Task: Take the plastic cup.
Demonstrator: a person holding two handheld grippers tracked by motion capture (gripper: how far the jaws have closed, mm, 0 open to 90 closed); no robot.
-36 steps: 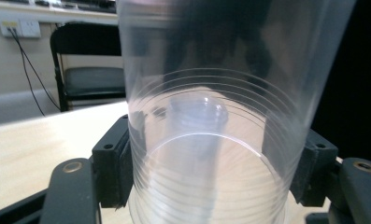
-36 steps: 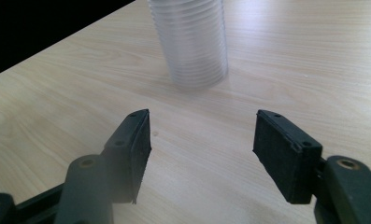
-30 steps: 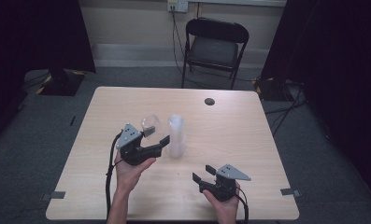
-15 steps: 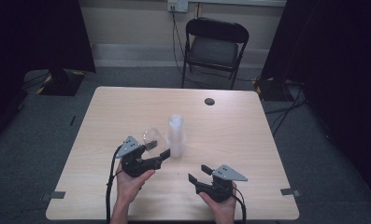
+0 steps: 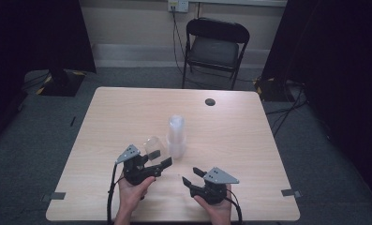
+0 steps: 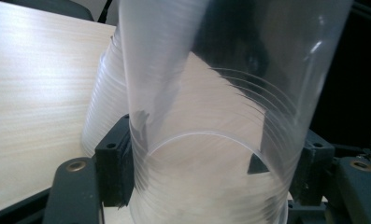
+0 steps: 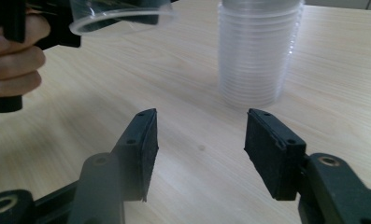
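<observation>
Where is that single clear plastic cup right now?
The single clear cup is clamped in the left gripper, lifted off the table near the front edge, just left of the stack of cups in the high view.

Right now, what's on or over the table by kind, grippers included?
Single clear plastic cup, held in the left gripper: 1
Stack of clear plastic cups: 1
Grippers, counting the right gripper: 2
Dark round table grommet: 1
Total: 5
</observation>
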